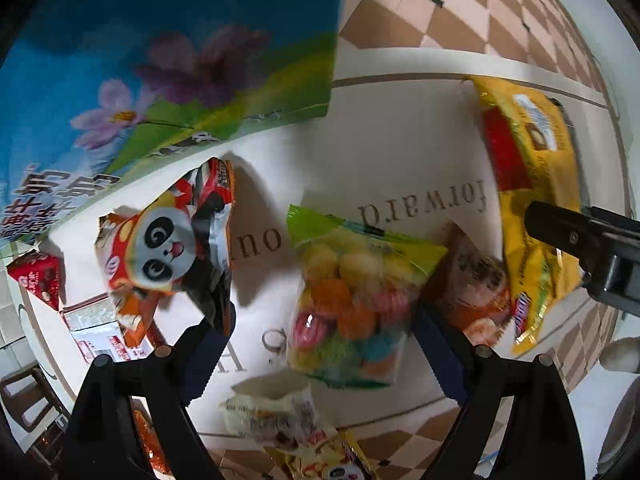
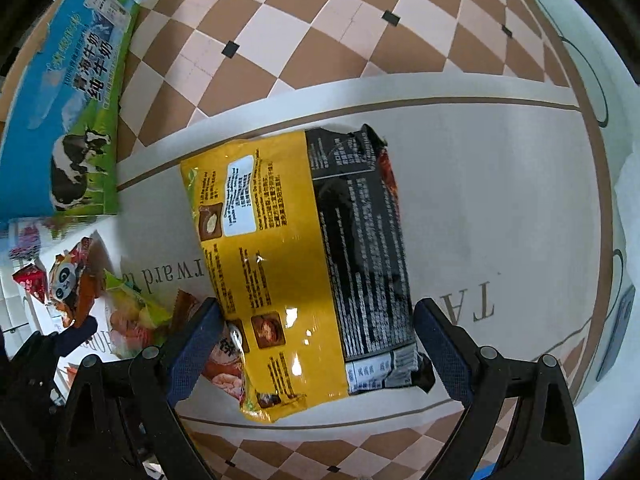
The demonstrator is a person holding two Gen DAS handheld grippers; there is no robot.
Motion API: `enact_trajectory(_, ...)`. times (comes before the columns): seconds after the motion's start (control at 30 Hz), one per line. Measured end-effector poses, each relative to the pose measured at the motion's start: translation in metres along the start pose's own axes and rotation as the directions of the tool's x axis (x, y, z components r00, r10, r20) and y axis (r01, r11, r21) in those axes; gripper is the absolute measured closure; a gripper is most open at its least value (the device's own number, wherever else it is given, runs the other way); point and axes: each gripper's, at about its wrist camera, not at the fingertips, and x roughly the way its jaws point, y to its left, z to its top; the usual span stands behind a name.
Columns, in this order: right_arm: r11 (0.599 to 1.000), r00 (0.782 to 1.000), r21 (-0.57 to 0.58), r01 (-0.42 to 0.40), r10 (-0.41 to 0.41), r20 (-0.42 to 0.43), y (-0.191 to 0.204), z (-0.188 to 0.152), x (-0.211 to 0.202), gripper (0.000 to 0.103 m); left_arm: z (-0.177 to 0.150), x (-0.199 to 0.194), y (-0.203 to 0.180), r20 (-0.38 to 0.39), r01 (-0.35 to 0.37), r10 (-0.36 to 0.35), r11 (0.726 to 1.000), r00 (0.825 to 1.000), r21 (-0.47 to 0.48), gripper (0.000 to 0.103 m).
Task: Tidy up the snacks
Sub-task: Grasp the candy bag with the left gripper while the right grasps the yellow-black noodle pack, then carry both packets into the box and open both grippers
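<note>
Our left gripper [image 1: 314, 356] points down, jaws wide, straddling the clear bag of coloured candies [image 1: 352, 304] without touching it. We should centre, then close gently. Our right gripper [image 2: 316, 354], jaws wide, brackets the yellow-and-black packet [image 2: 300, 264]. Beyond, the worktop [image 2: 500, 208] reads "forward"; the milk carton [image 2: 68, 112] carries Chinese characters.
</note>
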Motion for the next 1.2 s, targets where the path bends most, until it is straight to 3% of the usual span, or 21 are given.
enact_trajectory(0.13,1.0,1.0,-0.008,0.002,-0.002,-0.03,-0.002,0.01,0.015,0.005,0.003,0.002,-0.001,0.001,-0.003,0.003,1.0,1.0,0.004,0.03)
enact_trajectory(0.3,1.0,0.998,-0.012,0.003,-0.004,-0.063,-0.005,0.014,0.028,0.005,0.004,-0.005,-0.008,0.028,-0.043,0.042,0.999,0.999,0.019,0.052)
enact_trajectory(0.53,0.999,0.998,0.041,0.002,0.001,-0.064,-0.021,0.011,0.032,0.009,0.008,-0.014,-0.007,0.049,-0.037,0.037,0.999,0.998,-0.006,0.058)
enact_trajectory(0.67,0.999,0.999,0.04,0.003,-0.001,-0.05,-0.033,0.02,0.03,0.01,-0.002,-0.016,-0.007,0.058,-0.037,0.038,0.999,0.998,-0.02,0.06)
enact_trajectory(0.87,0.998,0.999,0.054,-0.021,0.022,-0.028,-0.044,-0.006,0.023,0.01,-0.036,-0.026,0.005,0.076,-0.004,0.007,0.999,0.997,-0.038,0.06)
enact_trajectory(1.07,0.993,0.994,0.046,-0.109,0.108,0.028,-0.046,-0.033,-0.024,0.011,-0.077,-0.08,0.018,0.13,0.098,-0.091,0.994,0.987,-0.049,0.06)
enact_trajectory(1.2,0.983,0.978,0.006,-0.185,0.183,0.101,-0.032,-0.046,-0.083,0.011,-0.09,-0.15,0.049,0.223,0.186,-0.163,0.979,0.961,-0.084,0.06)
